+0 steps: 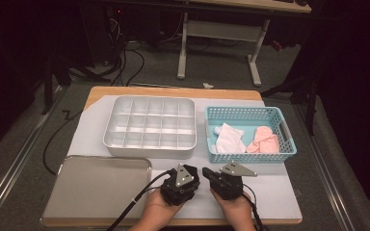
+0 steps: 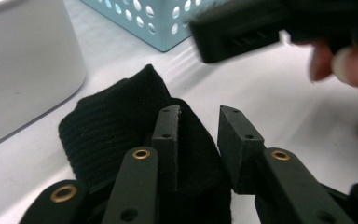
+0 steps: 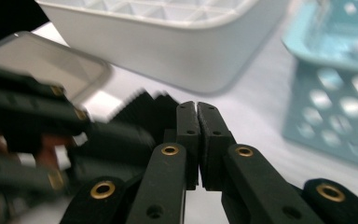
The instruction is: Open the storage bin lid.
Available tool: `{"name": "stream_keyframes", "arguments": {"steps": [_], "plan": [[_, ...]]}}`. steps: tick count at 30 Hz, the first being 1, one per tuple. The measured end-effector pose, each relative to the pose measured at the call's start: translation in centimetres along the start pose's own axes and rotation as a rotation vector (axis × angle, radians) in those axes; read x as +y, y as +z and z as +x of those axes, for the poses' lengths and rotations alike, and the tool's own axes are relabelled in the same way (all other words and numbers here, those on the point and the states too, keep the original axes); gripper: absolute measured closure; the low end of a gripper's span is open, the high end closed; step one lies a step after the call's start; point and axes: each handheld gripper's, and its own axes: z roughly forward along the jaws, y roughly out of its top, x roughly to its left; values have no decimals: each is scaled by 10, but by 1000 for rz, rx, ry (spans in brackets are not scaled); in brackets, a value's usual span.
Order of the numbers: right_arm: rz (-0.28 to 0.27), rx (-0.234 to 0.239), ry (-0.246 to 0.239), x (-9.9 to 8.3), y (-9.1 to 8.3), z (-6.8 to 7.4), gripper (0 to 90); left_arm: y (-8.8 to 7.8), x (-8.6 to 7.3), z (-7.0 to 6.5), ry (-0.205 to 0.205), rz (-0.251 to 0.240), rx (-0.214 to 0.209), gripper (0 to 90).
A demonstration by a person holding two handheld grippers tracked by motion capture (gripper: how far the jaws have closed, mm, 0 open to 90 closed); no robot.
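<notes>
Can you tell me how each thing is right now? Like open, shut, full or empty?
Left gripper: open, jaws apart over the black sock, not pinching it.
Right gripper: shut, nothing between its jaws.
Black sock: bunched up on the table.
Divided tray: empty.
Blue basket: holds a white sock and a pink sock.
Flat metal tray: empty.

The ribbed black knit cloth [image 2: 107,135] runs off the bottom edge behind the left gripper [image 2: 199,135], and in the right gripper view that gripper [image 3: 23,140] is just a blur.
</notes>
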Motion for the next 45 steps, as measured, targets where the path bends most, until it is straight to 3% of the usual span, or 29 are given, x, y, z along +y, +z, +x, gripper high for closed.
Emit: {"name": "stream_keyframes", "arguments": {"steps": [7, 14, 19, 28, 34, 39, 45], "plan": [[44, 40, -58, 16, 24, 12, 886, -2, -3, 3, -9, -13, -19, 662], [80, 30, -53, 13, 32, 9, 890, -6, -4, 5, -11, -25, -27, 620], [94, 22, -47, 10, 37, 5, 890, -17, -8, 6, -13, -35, -16, 577], [97, 10, -48, 6, 39, 5, 889, -48, -20, 19, -63, -124, 26, 549], [102, 3, -57, 6, 40, 6, 888, -56, -27, 31, -101, -151, 64, 597], [106, 1, -56, 6, 40, 7, 888, -55, -29, 40, -123, -127, 114, 680], [108, -1, -59, 6, 41, 7, 888, -53, -26, 43, -156, -140, 78, 630]]}}
